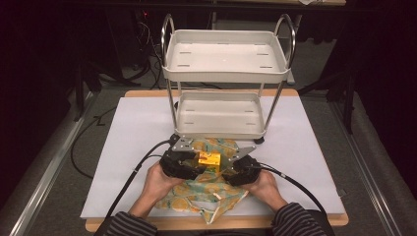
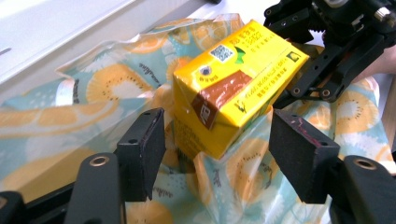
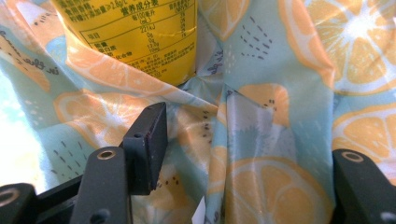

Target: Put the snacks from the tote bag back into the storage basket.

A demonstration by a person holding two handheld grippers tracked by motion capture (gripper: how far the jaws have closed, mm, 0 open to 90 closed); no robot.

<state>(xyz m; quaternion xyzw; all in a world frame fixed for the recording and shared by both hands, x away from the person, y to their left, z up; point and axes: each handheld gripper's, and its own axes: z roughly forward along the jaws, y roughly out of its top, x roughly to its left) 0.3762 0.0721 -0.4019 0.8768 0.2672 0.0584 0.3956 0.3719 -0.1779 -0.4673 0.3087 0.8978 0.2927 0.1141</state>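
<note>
Left gripper (image 2: pixel 217 154) nearest you, jaws parted and clear of the yellow drink carton (image 2: pixel 233 88)
Carton sits half inside the fruit-print bag (image 2: pixel 93 93), near the table's front edge. Judge it light, stiff-cornered, slick; grip its flat sides, gently. Bag is soft, slippery film. Right gripper (image 3: pixel 243 154): jaws spread over the bag, pinching nothing

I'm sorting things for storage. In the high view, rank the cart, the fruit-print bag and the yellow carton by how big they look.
1. Cart, largest by far, though it stands farther back.
2. Fruit-print bag, partly hidden under the hands and tongs.
3. Yellow carton, plainly the smallest, sitting on the bag.
</note>
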